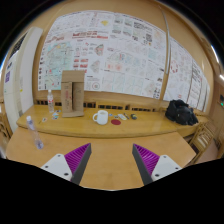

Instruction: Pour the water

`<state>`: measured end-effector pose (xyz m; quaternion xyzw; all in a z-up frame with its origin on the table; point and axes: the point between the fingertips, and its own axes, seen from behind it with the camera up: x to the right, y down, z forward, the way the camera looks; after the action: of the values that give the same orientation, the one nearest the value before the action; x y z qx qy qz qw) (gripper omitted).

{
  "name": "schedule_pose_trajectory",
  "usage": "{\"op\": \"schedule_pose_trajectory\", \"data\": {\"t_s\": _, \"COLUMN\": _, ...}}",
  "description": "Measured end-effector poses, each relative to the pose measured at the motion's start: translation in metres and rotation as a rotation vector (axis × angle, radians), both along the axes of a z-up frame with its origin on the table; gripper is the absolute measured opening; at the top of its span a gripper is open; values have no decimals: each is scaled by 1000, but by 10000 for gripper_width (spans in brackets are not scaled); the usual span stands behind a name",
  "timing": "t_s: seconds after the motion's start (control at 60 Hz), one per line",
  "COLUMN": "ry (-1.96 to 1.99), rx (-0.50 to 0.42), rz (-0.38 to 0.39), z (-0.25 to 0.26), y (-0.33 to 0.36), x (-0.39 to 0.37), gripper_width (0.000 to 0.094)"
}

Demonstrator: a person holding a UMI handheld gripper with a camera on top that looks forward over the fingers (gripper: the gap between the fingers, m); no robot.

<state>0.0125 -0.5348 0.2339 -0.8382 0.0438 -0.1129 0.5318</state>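
Note:
A white mug (101,117) stands on the far wooden table, beyond my fingers. A clear plastic water bottle (52,103) stands upright on the same table, to the left of the mug and beside a cardboard box (72,93). Another small clear bottle (33,130) stands on the near table's left edge. My gripper (111,160) is open and empty, its purple pads (75,158) spread wide over the bare near tabletop, well short of the mug and bottles.
A black bag (181,112) lies on the far table at the right. A small red thing (121,118) lies right of the mug. Papers cover the wall (110,45) behind. The near wooden table (110,150) lies under the fingers.

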Motion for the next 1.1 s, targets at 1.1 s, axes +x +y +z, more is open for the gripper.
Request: {"op": "schedule_pose_trajectory", "data": {"t_s": 1.1, "ry": 90, "rx": 57, "rz": 233, "z": -172, "y": 220, "x": -427, "gripper_width": 809}}
